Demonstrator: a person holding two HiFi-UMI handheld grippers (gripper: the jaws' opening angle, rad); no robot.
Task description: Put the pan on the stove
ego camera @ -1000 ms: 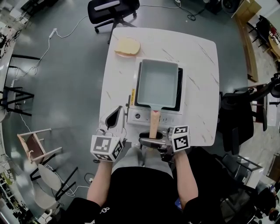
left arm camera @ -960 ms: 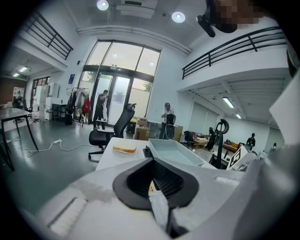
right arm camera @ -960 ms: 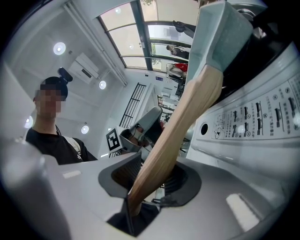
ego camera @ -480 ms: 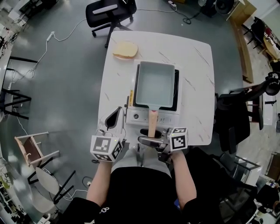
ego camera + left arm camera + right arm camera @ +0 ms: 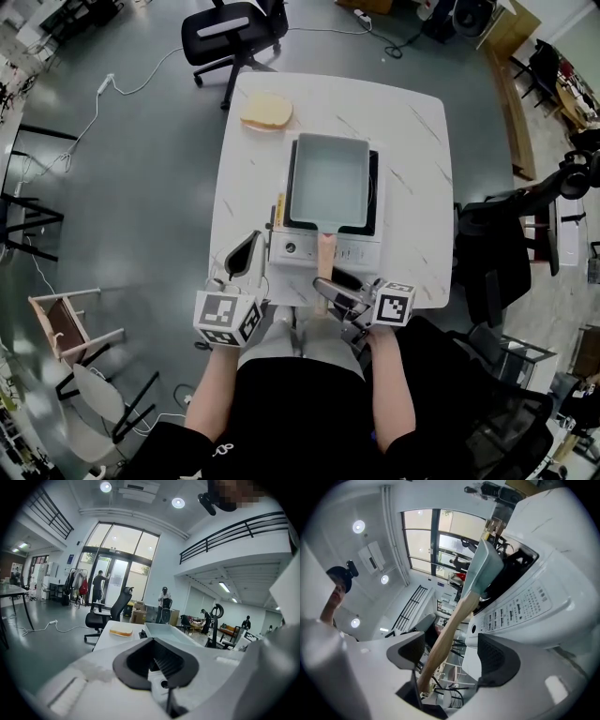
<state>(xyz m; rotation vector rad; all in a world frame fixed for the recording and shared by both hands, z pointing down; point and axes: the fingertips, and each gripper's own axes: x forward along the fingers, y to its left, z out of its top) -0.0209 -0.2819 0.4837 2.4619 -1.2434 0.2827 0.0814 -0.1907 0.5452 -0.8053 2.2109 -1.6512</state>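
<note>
Job apparently done: the rectangular pan (image 5: 330, 183) sits on the portable stove (image 5: 323, 251) at the worktop's (image 5: 412, 169) near edge. The right tool (image 5: 453, 653), jaws just spread wide, straddles the wooden handle (image 5: 450, 625) without gripping. The left tool (image 5: 246, 255) hangs closed, empty.

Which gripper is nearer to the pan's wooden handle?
Right. The right gripper has just opened its jaws, which stand either side of the handle without pressing it. The left gripper sits to the handle's left.
</note>
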